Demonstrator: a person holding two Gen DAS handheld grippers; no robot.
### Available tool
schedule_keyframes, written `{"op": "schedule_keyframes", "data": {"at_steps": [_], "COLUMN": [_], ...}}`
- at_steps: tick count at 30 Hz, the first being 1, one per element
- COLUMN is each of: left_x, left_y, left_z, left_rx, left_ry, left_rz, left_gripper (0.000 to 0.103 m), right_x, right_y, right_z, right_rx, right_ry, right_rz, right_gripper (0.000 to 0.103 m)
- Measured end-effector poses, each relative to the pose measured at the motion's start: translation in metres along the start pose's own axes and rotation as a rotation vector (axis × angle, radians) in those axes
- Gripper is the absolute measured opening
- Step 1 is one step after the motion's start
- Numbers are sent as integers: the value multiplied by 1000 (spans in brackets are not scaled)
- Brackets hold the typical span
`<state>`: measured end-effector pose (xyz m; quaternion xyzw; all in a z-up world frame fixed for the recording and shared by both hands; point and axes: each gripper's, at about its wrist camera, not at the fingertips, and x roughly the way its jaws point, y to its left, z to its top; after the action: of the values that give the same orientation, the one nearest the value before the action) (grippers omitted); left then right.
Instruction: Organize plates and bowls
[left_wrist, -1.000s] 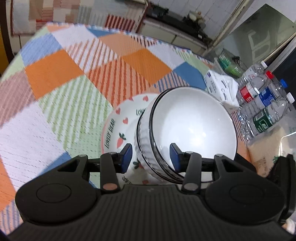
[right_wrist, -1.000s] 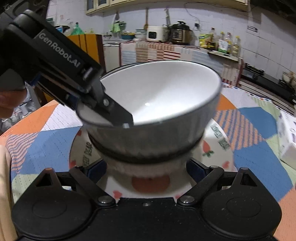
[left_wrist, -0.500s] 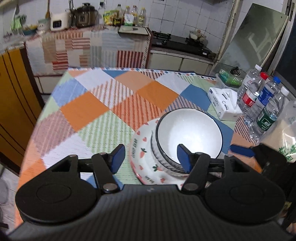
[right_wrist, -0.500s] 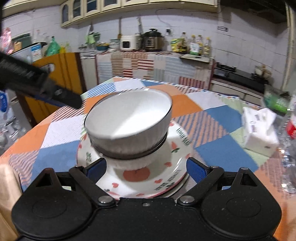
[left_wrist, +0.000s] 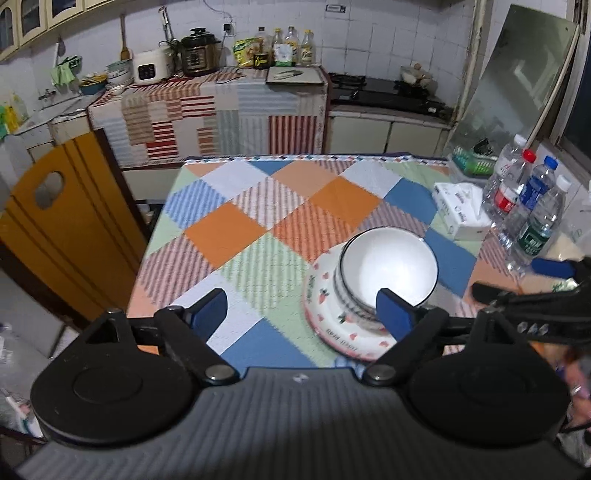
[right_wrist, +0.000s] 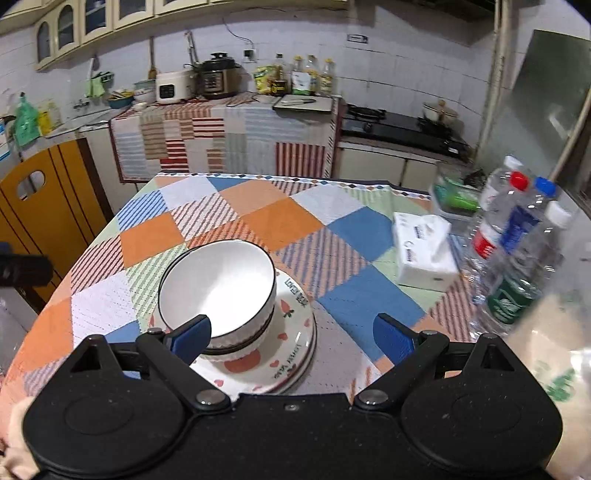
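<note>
Two nested white bowls (left_wrist: 388, 266) with ribbed sides and black rims stand on a strawberry-and-heart plate (left_wrist: 332, 328), which lies on the checked tablecloth. My left gripper (left_wrist: 301, 312) hovers high above and short of them. Its jaws are opening wide and nothing is between them. In the right wrist view the same bowls (right_wrist: 218, 288) and plate (right_wrist: 291, 332) sit below my right gripper (right_wrist: 292, 336), which is open, empty and clear of them. The right gripper (left_wrist: 517, 280) shows at the right edge of the left wrist view. The left gripper (right_wrist: 22, 269) shows at the left edge of the right wrist view.
A tissue pack (right_wrist: 424, 254), several water bottles (right_wrist: 517, 258) and a green basket (right_wrist: 454, 199) crowd the table's right side. A yellow wooden chair back (left_wrist: 55, 229) stands off the left edge. A kitchen counter (left_wrist: 221, 103) runs behind the table.
The left jaws, which straddled the bowl's rim, have spread wide. Both grippers have risen and drawn back, so the bowls and plate look smaller and stay put on the cloth.
</note>
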<state>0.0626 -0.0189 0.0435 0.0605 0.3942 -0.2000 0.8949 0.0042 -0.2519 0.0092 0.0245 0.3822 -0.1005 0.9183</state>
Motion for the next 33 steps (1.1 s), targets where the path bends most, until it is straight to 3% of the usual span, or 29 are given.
{"op": "schedule_keyframes", "data": {"at_steps": [6,12,20,33], "left_x": [-22,-36,-42,-37], "left_y": [9,16,18,8], "left_z": [-7,-19,-34,-42], "left_rx": [5,-12,-20,5], "left_ry": [16,10,-15,-34], "left_rz": [41,35,50,29], "left_gripper": [88,89,93,93], "right_x": [-33,-58,-86,-87], "right_y": [3,12,33,41], "right_z": [2,-3,-14,-29], "right_rx": [7,16,-34,-52], "right_ry": [9,44,18,10], "right_rz": [-38,-44,-56,-52], "right_gripper": [97,97,97,97]}}
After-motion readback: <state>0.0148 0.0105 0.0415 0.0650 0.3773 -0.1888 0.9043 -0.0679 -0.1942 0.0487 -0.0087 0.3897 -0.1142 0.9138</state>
